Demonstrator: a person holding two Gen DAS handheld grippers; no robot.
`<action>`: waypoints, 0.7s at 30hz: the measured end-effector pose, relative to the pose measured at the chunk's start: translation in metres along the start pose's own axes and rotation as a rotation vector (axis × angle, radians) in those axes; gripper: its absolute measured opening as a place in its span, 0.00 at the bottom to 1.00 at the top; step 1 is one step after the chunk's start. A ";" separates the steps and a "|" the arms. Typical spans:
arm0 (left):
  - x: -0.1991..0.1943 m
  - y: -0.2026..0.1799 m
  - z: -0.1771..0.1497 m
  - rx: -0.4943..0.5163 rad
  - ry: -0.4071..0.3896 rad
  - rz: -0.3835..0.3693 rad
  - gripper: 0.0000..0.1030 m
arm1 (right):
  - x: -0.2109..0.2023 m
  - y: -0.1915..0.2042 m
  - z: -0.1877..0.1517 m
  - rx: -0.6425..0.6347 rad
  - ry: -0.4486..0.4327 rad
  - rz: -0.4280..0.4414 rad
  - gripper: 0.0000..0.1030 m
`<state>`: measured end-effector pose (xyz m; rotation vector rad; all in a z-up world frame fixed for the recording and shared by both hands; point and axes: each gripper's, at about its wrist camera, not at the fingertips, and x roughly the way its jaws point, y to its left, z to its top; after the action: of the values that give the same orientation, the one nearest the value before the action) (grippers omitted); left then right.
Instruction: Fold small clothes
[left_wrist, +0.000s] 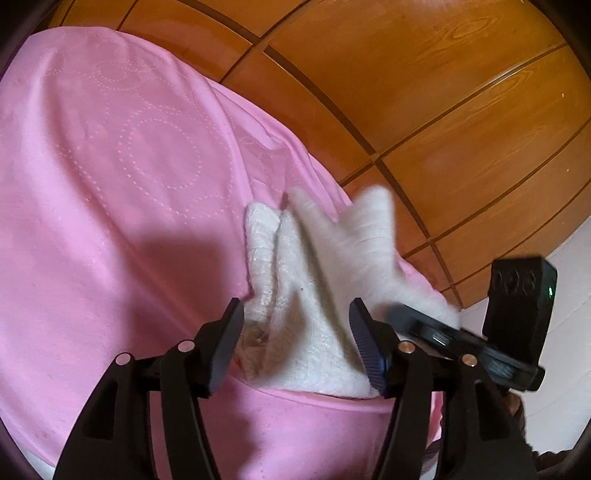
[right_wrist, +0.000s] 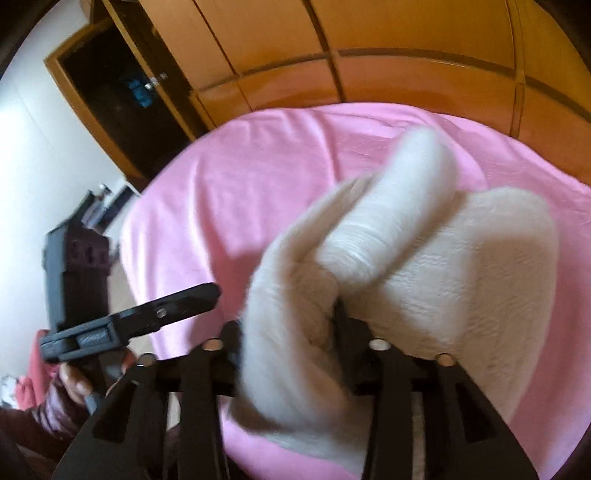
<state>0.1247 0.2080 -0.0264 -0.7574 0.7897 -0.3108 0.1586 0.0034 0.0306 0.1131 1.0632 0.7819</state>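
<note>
White knit garment (left_wrist: 306, 295) on pink bed sheet (left_wrist: 110, 184): light, soft, floppy, stretchy; best pinched at edges. Left tongs (left_wrist: 295, 343) apart, straddling it. Right tongs (right_wrist: 288, 354) draped by fabric, grip unclear.

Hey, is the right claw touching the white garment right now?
Touching. The right wrist view shows the white garment draped directly over the right claw, hiding most of its fingers.
</note>
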 end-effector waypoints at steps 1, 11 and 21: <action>0.000 0.000 0.002 -0.006 0.003 -0.008 0.58 | -0.011 -0.002 -0.005 0.015 -0.027 0.033 0.67; 0.017 -0.039 0.026 0.022 0.117 -0.111 0.66 | -0.086 -0.057 -0.087 0.123 -0.099 -0.162 0.69; 0.044 -0.068 0.011 0.156 0.232 0.055 0.22 | -0.055 -0.046 -0.113 0.006 -0.083 -0.343 0.68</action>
<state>0.1645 0.1428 0.0044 -0.5580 0.9907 -0.4110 0.0770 -0.0956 -0.0063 -0.0323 0.9731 0.4600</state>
